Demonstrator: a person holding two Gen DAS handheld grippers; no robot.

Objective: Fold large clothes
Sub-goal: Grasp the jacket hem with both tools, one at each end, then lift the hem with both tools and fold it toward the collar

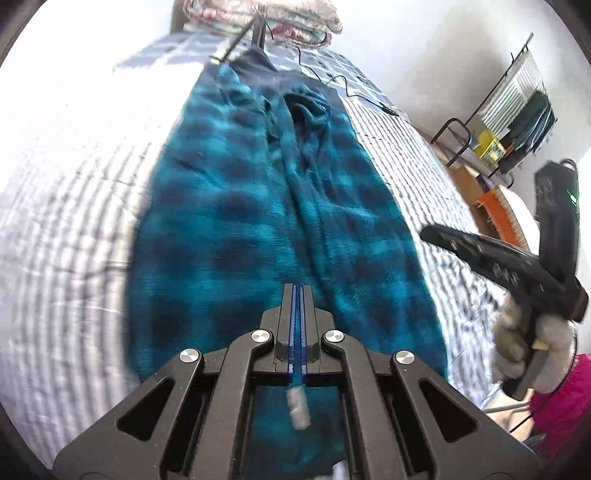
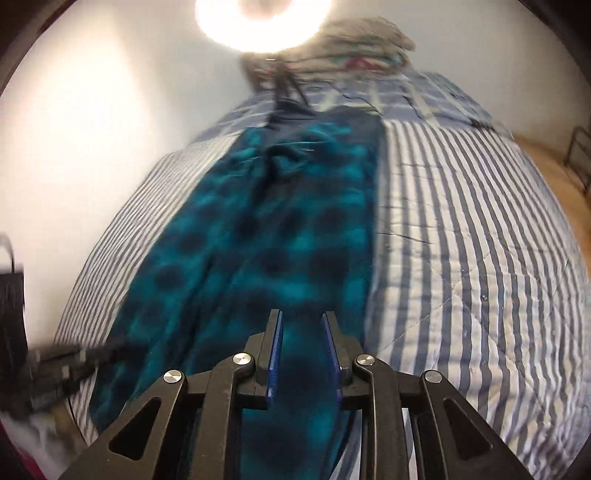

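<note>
Garment (image 2: 280, 236) between right fingers (image 2: 276, 354)

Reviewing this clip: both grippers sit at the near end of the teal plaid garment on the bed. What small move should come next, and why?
Probably close the right gripper on the fabric between its parted jaws. The left gripper is already shut at the near edge of the teal plaid garment, which lies lengthwise on the striped bed cover, so both near corners could then be lifted.

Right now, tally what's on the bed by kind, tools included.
Teal checked garment: 1
Striped bedspread: 1
Folded bedding stack at the far end: 1
Black cable: 1
Tools: 2, left tool, right tool
Total: 6
</note>
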